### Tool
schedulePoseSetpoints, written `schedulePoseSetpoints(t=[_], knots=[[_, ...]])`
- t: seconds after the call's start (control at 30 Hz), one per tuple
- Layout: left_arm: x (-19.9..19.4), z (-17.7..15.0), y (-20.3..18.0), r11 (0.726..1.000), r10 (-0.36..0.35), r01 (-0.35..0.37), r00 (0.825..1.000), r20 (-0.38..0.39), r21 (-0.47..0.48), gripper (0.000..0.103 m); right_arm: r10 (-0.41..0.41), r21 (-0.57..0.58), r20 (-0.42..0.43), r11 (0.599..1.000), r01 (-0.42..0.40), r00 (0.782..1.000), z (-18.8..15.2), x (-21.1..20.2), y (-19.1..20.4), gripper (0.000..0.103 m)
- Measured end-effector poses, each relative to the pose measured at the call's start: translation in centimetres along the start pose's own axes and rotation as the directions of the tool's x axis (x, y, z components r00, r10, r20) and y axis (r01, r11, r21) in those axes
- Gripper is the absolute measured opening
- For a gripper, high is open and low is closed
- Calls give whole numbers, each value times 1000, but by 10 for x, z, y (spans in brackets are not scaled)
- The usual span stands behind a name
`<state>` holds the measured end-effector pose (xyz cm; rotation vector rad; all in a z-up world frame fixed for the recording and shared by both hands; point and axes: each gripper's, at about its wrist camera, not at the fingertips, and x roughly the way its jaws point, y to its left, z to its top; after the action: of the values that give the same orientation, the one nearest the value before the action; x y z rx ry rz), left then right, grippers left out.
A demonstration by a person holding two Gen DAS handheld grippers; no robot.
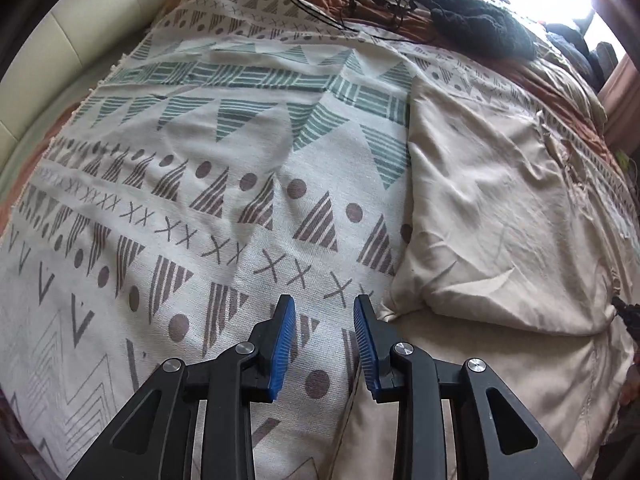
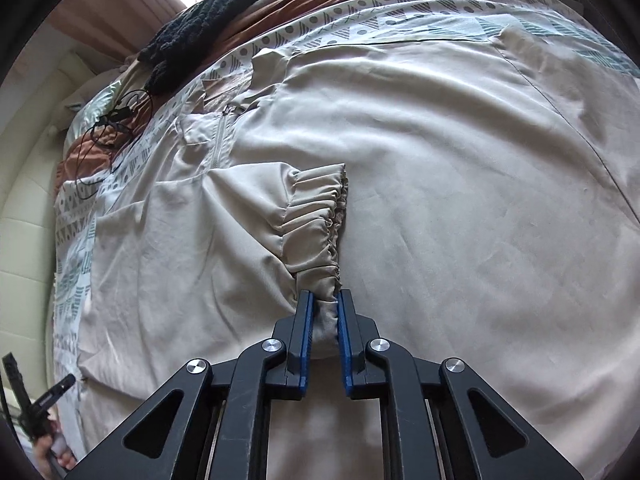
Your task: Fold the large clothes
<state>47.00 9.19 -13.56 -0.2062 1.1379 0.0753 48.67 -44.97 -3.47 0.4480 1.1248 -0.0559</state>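
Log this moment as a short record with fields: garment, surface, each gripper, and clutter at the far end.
garment: beige jacket, spread flat, zipper visible
surface: patterned blanket over a bed
right gripper: shut on the elastic sleeve cuff
left gripper: open, nothing between its pads, over the blanket beside the jacket's edge
far end: dark knitted garment and a black cable

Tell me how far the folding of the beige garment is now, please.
Done: the garment lies spread on the patterned blanket, one sleeve laid across the body. In hand: the right gripper is shut on the gathered cuff. The left gripper is open above the blanket, holding nothing. Left: the main folds; it is still mostly flat.
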Motion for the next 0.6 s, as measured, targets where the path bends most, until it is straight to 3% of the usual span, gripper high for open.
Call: schedulePoseSetpoints(t=[0.13, 0.27, 0.33, 0.4, 0.5, 0.6], knots=[[-20, 5, -18, 999, -36, 34, 999, 35, 40, 33, -23, -25, 5, 999, 23, 1000, 4, -2, 6, 10], [-30, 1, -41, 994, -79, 76, 996, 37, 72, 33, -71, -38, -23, 997, 70, 997, 3, -8, 4, 18], [-34, -4, -50, 992, -98, 94, 994, 44, 88, 36, -47, -37, -13, 998, 47, 999, 0, -22, 1, 32], [-40, -9, -58, 991, -90, 82, 994, 69, 106, 52, -29, -44, 6, 999, 29, 1000, -4, -39, -2, 58], [-55, -16, -63, 991, -98, 86, 988, 120, 98, 76, -21, -63, 24, 998, 23, 999, -9, -63, -5, 61], [-68, -19, -68, 988, -148, 139, 979, 143, 73, 81, -22, -79, 35, 997, 24, 999, -13, -88, -12, 63]])
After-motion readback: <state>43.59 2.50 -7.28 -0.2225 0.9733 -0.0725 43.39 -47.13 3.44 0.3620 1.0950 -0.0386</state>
